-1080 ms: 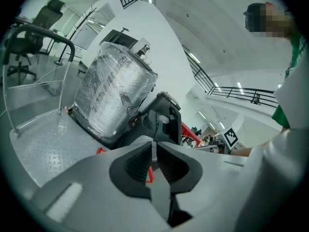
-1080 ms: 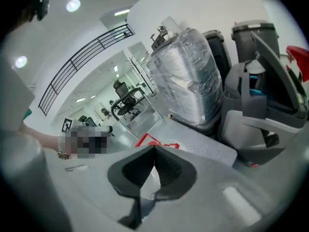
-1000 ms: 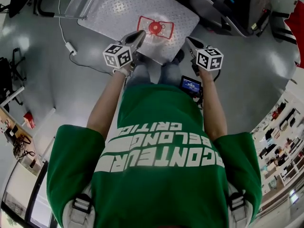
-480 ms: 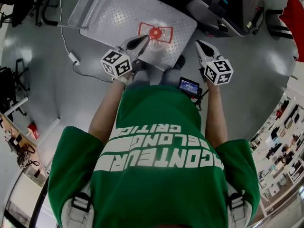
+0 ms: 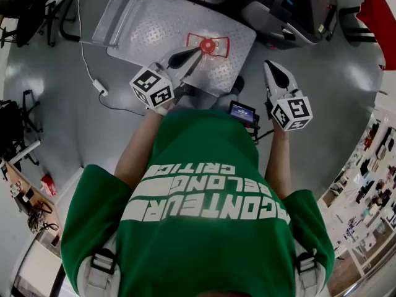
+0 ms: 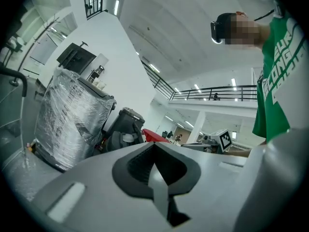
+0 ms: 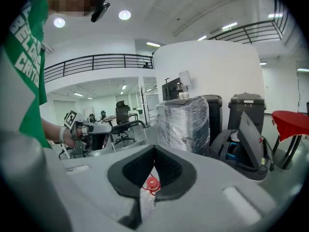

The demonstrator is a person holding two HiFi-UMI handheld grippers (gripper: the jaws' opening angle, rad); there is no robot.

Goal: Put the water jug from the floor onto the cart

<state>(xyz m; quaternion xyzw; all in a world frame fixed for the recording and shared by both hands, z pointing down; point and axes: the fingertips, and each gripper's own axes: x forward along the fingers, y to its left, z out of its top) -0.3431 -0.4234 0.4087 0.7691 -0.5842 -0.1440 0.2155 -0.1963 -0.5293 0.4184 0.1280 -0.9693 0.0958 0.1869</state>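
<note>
Seen from above, the water jug (image 5: 208,44) is clear with a red cap and red handle frame, and it stands on the cart's diamond-plate deck (image 5: 161,23). My left gripper (image 5: 197,53) is shut and empty, held over the deck's near edge just left of the jug. Off to the right of the cart, my right gripper (image 5: 270,67) hangs over the floor, also shut with nothing in it. In the right gripper view the jug's red cap (image 7: 152,182) shows low between the closed jaws of the right gripper (image 7: 154,149). The left gripper view looks level across the room past the left gripper (image 6: 154,145).
The cart's folded handle (image 5: 114,8) lies at its far left. A white cable (image 5: 93,73) runs over the floor to the left. A plastic-wrapped machine (image 7: 186,122) and dark bins (image 7: 246,110) stand behind the cart, and an open grey case (image 5: 291,14) lies at the right.
Both grippers have risen away from the jug, and the right one has drifted right, off the cart. The jug stays on the deck.
</note>
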